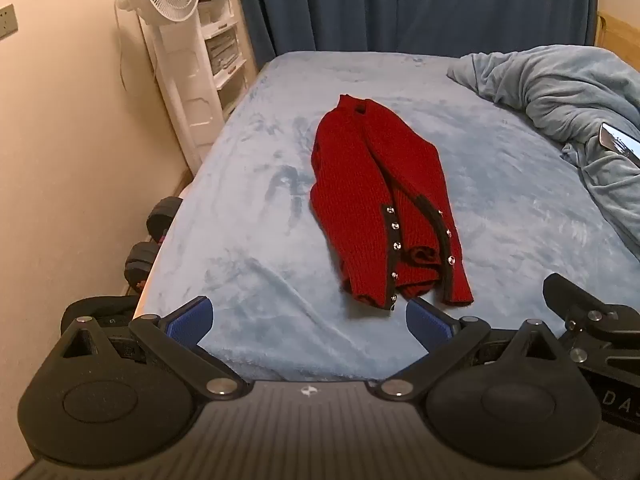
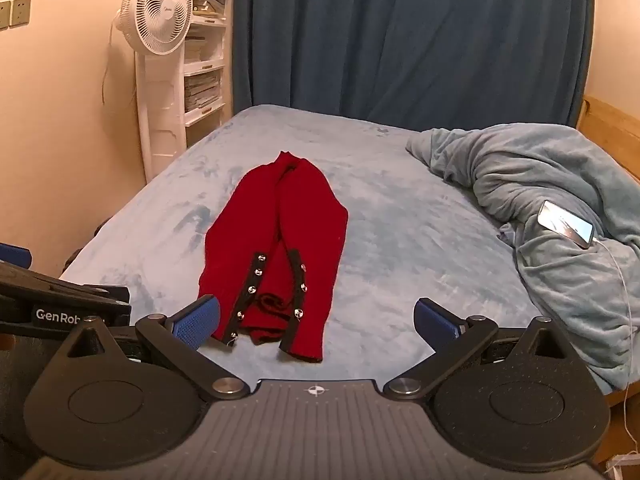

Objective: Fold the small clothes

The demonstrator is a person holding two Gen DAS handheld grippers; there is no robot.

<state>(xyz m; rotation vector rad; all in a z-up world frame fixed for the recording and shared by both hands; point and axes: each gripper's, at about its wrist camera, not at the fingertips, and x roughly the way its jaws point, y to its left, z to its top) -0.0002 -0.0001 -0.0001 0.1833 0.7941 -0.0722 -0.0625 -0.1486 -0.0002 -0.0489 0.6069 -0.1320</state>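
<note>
Red knit cardigan [image 1: 384, 204] lies narrowed mid-bed [image 1: 248, 208], both hand-held grippers, left [image 1: 308, 320] and right [image 2: 316, 320], wide open, empty, just short of its hem; a shallow pinch could snag one layer, skewing the fold.

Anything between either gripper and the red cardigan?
Nothing visible. Bare bed sheet separates the open left gripper and open right gripper from the red cardigan. The rumpled blanket and phone lie off to its right.
</note>
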